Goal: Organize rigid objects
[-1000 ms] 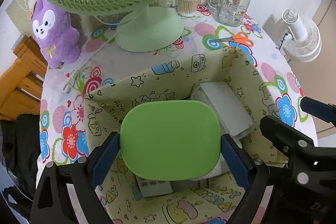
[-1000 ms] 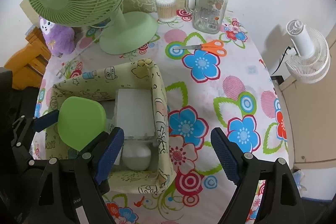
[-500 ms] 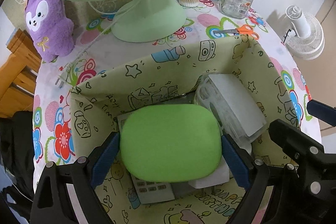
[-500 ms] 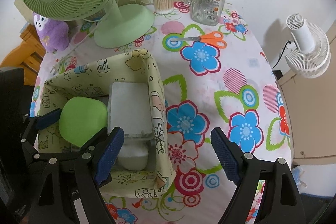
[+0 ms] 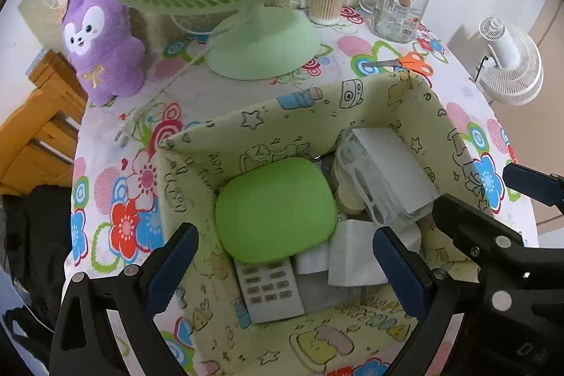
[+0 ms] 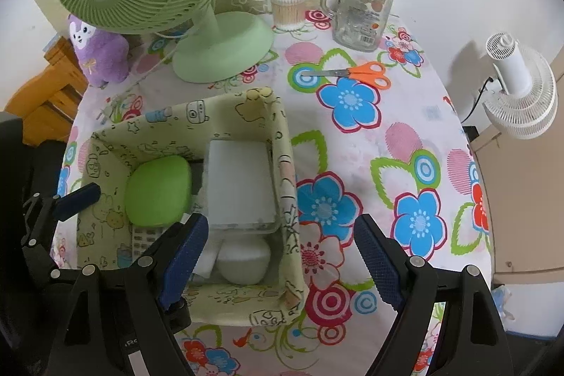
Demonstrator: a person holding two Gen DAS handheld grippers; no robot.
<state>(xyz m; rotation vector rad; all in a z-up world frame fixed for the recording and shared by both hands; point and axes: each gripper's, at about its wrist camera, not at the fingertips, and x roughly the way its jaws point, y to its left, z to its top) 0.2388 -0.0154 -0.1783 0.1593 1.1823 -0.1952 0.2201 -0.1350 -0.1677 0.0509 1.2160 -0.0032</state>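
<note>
Lying loose in the yellow cartoon-print fabric storage box (image 5: 289, 125), atop a grey remote (image 5: 269, 291), beside the white box (image 5: 387, 171): smooth rounded green plastic case (image 5: 275, 208), likely light, rigid, slippery, best pinched across flat sides; left gripper (image 5: 285, 266) opening, empty; right gripper (image 6: 278, 256) wide, empty.

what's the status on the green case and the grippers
Left hand-held gripper opening, nothing gripped. Green case lying in fabric bin. Right hand-held gripper open, empty.

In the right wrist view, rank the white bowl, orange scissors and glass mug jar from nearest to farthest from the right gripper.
1. White bowl, inside the fabric box, beside the right gripper's left jaw.
2. Orange scissors, mid-table, ahead.
3. Glass mug jar, at the table's far edge.
</note>
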